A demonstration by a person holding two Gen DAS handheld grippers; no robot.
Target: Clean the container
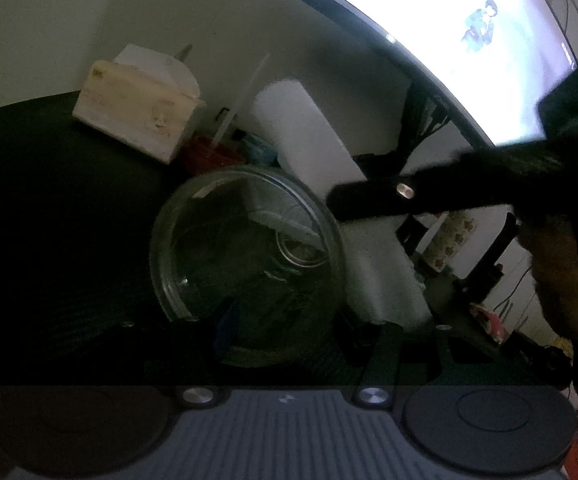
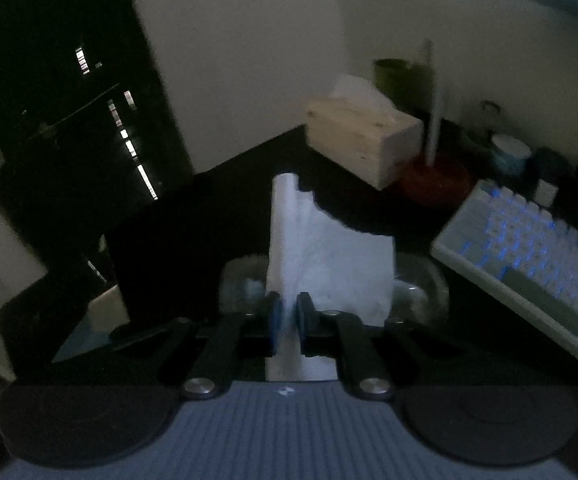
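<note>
A clear glass container (image 1: 245, 256) lies tilted with its mouth toward the camera, held between the fingers of my left gripper (image 1: 281, 332). My right gripper (image 2: 287, 318) is shut on a white paper towel (image 2: 321, 264) that stands up in front of it. In the left wrist view the towel (image 1: 373, 272) hangs just right of the container, under the right gripper's dark finger (image 1: 401, 196). In the right wrist view the container (image 2: 417, 284) shows dimly behind the towel.
A wooden tissue box (image 2: 361, 140) sits at the back of the dark desk (image 1: 49, 200). A red stand (image 2: 433, 176) with a white rod is beside it. A backlit keyboard (image 2: 529, 240) lies at the right. A bright monitor (image 1: 449, 40) stands behind.
</note>
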